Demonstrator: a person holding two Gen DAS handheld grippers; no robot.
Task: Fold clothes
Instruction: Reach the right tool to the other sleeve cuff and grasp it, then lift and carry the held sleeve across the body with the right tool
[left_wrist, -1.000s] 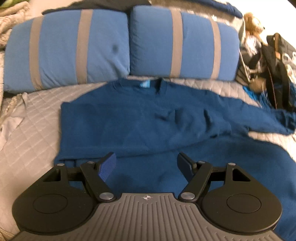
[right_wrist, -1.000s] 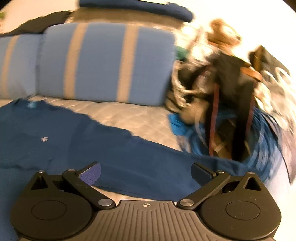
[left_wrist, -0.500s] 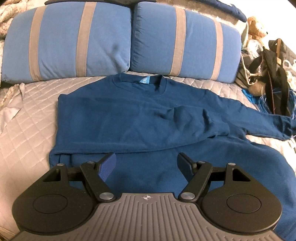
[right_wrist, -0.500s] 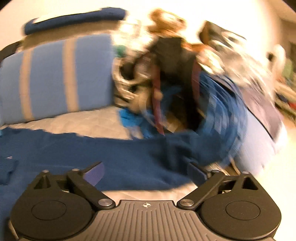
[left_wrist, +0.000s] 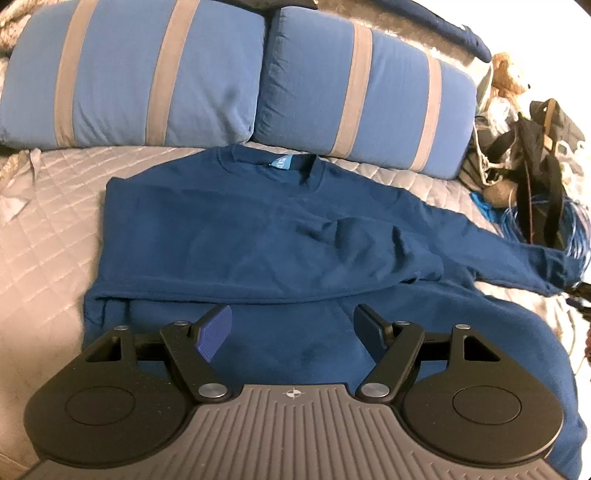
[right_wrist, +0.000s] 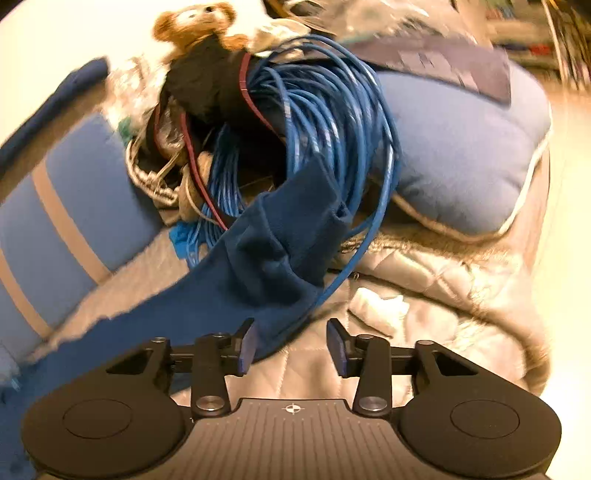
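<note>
Left gripper (left_wrist: 291, 328), jaws wide, hovered over the sweater (left_wrist: 258, 236) hem. Right gripper (right_wrist: 291, 345), jaws partly apart and empty, sat just short of the sweater's sleeve cuff (right_wrist: 291, 236), which lay against the blue cable coil (right_wrist: 332, 122).

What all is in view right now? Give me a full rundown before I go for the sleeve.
Sweatshirt: one, navy blue, flat on the bed, neck toward the pillows, one sleeve folded across the chest.
Outstretched sleeve: one, navy, cuff lying on the cable coil.
Striped pillows: two, blue with tan stripes, side by side at the head of the bed.
Quilted bedspread: one, silvery grey, under everything.
Cable coil: one, bright blue, in the pile beside the bed.
Teddy bear: one, brown, atop the pile.
Cushion: one, lavender blue, white piping, beyond the coil.
Left gripper: open, above the sweatshirt hem.
Right gripper: open, short of the cuff.
</note>
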